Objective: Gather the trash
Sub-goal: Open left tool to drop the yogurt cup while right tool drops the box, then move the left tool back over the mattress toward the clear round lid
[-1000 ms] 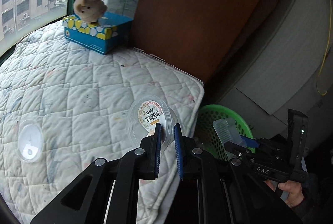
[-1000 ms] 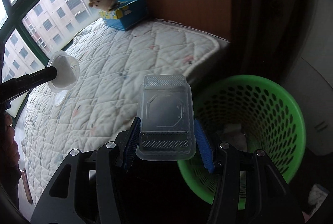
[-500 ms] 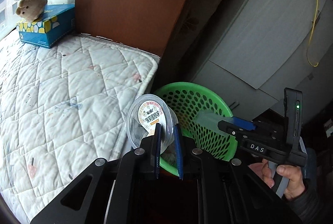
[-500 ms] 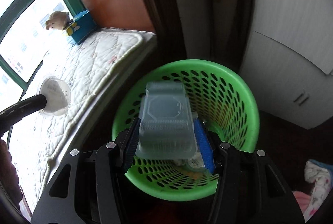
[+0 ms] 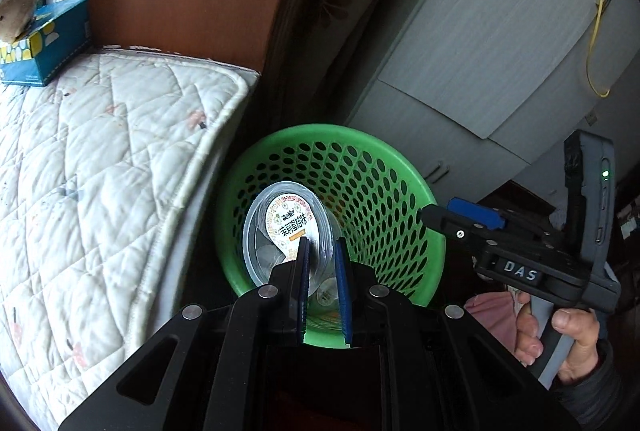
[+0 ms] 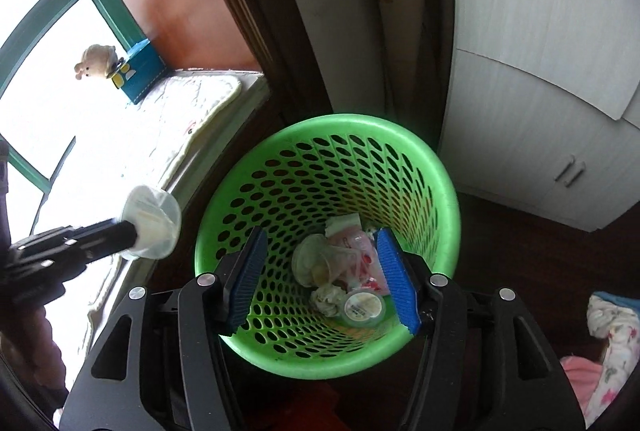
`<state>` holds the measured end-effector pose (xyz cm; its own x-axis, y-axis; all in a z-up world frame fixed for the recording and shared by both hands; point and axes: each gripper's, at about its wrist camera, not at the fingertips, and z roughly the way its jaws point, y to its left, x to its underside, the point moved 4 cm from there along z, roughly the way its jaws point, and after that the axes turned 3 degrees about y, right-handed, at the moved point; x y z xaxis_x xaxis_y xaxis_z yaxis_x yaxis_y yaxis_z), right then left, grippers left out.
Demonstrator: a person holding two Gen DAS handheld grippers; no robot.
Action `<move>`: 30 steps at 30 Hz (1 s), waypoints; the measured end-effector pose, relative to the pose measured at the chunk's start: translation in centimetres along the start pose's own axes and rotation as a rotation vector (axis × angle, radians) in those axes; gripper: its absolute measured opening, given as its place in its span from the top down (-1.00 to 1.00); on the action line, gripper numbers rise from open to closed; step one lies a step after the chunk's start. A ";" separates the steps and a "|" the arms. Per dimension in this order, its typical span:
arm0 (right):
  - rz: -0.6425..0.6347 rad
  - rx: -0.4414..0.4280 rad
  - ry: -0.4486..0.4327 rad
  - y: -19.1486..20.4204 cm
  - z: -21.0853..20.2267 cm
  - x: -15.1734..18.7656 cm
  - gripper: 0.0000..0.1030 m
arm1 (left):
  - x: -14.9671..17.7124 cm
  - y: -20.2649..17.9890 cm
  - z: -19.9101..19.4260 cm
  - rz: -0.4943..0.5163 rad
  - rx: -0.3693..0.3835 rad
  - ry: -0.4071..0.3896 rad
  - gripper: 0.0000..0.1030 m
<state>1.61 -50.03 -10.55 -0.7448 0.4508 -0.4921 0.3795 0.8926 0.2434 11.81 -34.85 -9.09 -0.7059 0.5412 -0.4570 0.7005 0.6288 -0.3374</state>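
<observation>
My left gripper (image 5: 322, 251) is shut on the rim of a clear plastic lid (image 5: 288, 227) with a printed label, held over the near edge of the green perforated basket (image 5: 384, 167). From the right wrist view the same lid (image 6: 154, 221) shows at the left, beside the basket (image 6: 444, 175). My right gripper (image 6: 320, 275) hangs above the basket's mouth with its jaws opening and nothing between them. Several pieces of trash (image 6: 344, 271) lie at the basket's bottom; the clear rectangular box is not distinguishable among them.
A quilted white mattress (image 5: 100, 159) lies left of the basket, bearing a blue tissue box (image 5: 44, 43) and a plush toy (image 6: 94, 61). A grey cabinet (image 6: 540, 111) stands behind the basket. Cloth (image 6: 608, 347) lies on the dark floor at right. A person's hand (image 5: 568, 335) holds the right gripper's handle.
Both grippers swung from the mattress over to the basket. The right gripper let go of the clear rectangular box, which is gone from its jaws. The left still grips the lid.
</observation>
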 end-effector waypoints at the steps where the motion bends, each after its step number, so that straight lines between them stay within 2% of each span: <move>1: 0.002 0.002 -0.004 -0.1 -0.2 0.1 -0.18 | 0.1 -0.2 0.4 0.003 -0.001 0.007 0.75; 11: 0.025 0.002 -0.016 -1.3 -1.4 0.9 -0.26 | 0.5 -1.6 3.2 0.013 -0.007 0.053 0.72; 13: 0.032 0.001 -0.017 -1.4 -1.5 1.0 -0.26 | 0.5 -1.7 3.5 0.008 -0.005 0.057 0.64; 15: 0.038 -0.003 -0.015 -1.6 -1.6 1.2 -0.26 | 0.6 -1.8 3.7 0.000 -0.006 0.053 0.44; 20: 0.037 -0.010 -0.010 -1.3 -1.6 1.3 -0.26 | 1.0 -1.3 3.0 -0.016 -0.017 0.040 0.28; 24: 0.023 -0.017 -0.012 -0.5 -1.6 1.4 -0.35 | 1.3 -0.1 1.5 -0.036 -0.059 0.017 0.08; 27: 0.005 -0.027 -0.010 0.4 -1.5 1.3 -0.37 | 1.7 1.2 0.1 -0.059 -0.084 -0.002 0.02; 30: -0.018 -0.040 -0.009 1.5 -1.4 1.2 -0.45 | 1.9 2.7 -1.3 -0.087 -0.115 -0.024 -0.12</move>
<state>0.51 -48.10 -9.58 -0.7462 0.4350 -0.5039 0.3438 0.9000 0.2679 12.18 -31.39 -9.81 -0.7597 0.4695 -0.4499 0.6192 0.7335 -0.2802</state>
